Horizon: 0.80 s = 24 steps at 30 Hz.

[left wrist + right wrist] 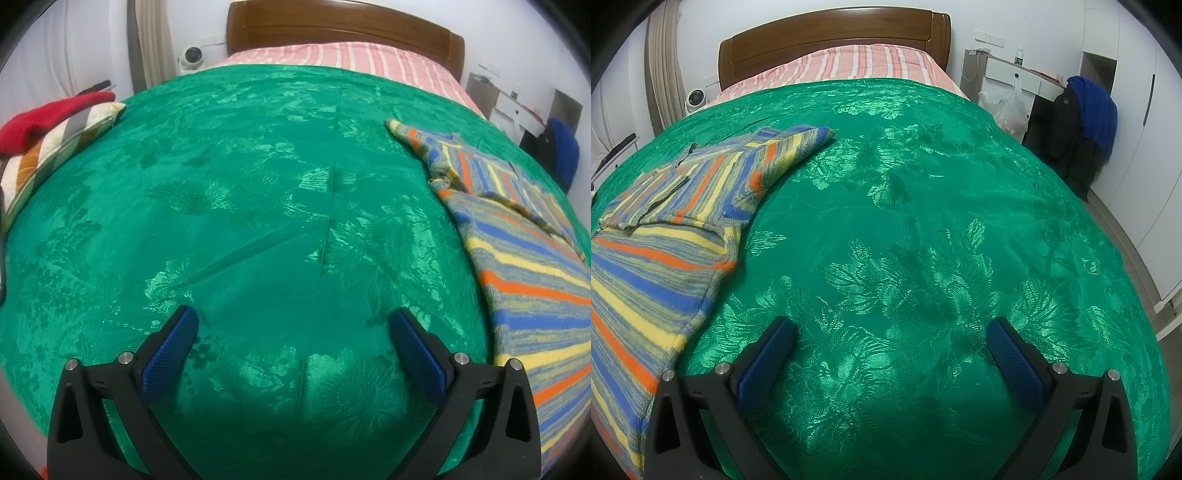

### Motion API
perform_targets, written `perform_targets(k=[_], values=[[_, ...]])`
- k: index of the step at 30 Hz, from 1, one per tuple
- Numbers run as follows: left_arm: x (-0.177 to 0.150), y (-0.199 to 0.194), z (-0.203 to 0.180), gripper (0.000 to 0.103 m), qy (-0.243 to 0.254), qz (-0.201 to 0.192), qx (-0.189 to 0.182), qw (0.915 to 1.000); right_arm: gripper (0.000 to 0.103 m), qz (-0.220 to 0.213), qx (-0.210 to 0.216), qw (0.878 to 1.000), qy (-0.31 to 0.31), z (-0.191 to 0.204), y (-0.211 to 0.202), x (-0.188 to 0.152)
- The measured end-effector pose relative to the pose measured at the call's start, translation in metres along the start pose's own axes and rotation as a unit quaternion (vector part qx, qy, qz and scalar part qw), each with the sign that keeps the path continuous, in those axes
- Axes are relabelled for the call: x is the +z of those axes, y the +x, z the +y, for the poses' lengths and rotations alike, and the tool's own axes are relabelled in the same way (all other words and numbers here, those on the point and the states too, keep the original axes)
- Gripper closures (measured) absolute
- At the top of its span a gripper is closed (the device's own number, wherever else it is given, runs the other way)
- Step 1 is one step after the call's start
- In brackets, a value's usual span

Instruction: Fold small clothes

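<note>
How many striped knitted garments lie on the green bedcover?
1: the striped sweater lies between the two grippers, on the green bedcover. Nothing shows whether another lies outside both views.

A bed (923, 221) fills the near and middle ground, covered by a shiny green spread with a woven leaf pattern. At the far end lie a pink striped sheet (864, 62) and a brown wooden headboard (831, 33) against a white wall (1015, 18). Far left hangs a beige curtain (153, 40), with a small white fan (695, 99) below it. Right of the bed stand a white desk (1015, 75) and a chair draped in dark and blue clothes (1086, 122). White wardrobe doors (1156, 147) line the right wall.
</note>
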State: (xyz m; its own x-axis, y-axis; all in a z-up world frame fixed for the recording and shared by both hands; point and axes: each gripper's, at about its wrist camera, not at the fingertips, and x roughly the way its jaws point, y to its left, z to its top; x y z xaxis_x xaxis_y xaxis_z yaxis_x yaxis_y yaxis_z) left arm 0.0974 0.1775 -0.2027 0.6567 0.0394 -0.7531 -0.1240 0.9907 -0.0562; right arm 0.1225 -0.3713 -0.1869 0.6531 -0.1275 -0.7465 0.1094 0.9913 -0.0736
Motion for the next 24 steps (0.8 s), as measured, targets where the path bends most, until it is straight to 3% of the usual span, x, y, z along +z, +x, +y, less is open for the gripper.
perform_targets(k=[12, 20, 24], values=[[-0.001, -0.003, -0.006, 0.000, -0.001, -0.004, 0.016, 0.9999, 0.000, 0.000, 0.000, 1.000, 0.000, 0.000, 0.000, 0.000], [-0.003, -0.003, -0.005, 0.000, 0.016, -0.007, 0.006, 0.9998, 0.000, 0.001, -0.002, 1.000, -0.001, 0.001, -0.001, 0.000], [0.006, -0.014, 0.003, 0.002, 0.010, 0.017, -0.018, 0.9996, 0.002, 0.024, -0.013, 1.000, -0.007, 0.003, -0.006, 0.010]])
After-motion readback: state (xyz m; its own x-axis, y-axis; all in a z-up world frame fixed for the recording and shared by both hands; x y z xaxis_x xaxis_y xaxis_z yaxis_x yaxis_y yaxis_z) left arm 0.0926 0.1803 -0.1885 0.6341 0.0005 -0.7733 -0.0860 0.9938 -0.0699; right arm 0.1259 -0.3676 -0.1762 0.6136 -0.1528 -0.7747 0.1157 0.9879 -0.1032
